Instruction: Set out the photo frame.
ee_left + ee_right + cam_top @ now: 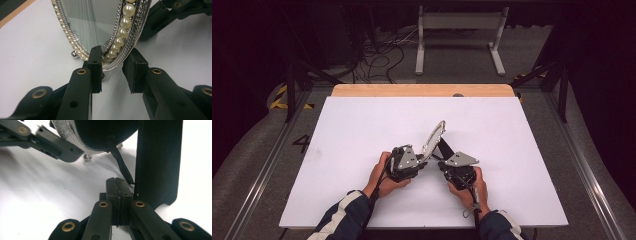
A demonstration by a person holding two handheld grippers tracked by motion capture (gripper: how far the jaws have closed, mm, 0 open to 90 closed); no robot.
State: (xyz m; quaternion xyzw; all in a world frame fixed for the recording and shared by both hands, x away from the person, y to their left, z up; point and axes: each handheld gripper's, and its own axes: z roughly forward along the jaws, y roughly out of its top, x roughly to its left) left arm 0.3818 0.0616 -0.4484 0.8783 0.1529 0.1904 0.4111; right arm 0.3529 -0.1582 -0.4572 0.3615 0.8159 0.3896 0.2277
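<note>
An oval mirror (pixel 434 137) stands tilted near the middle of the white table top (pixel 362 130), leaning back on a black easel stand (pixel 160 162). Its silver frame carries a row of pearls (pixel 123 27) inside a braided metal band, and small ball feet (pixel 74 53) rest on the board. No brand, label or writing can be read on it.

The left gripper (pixel 112 71) faces the mirror's front at its lower edge. Its jaws stand narrowly apart with the frame's rim between them; one pad lies against the glass side, the other stands just off the braided edge (so no firm clamp shows).

The right gripper (pixel 117 195) sits behind the mirror, its jaws pressed flat together. A thin black strap (pixel 122 167), running from the mirror's dark back, ends right at the pad tips just beside the stand; whether it is pinched I cannot tell.

Both hands come in from the near edge in dark sleeves with pale stripes. A painted figure 4 (pixel 302 143) marks the floor left of the table. Beyond the wooden strip at the far edge (pixel 422 90) lie loose cables (pixel 379 57) and a white frame stand (pixel 459 37).
</note>
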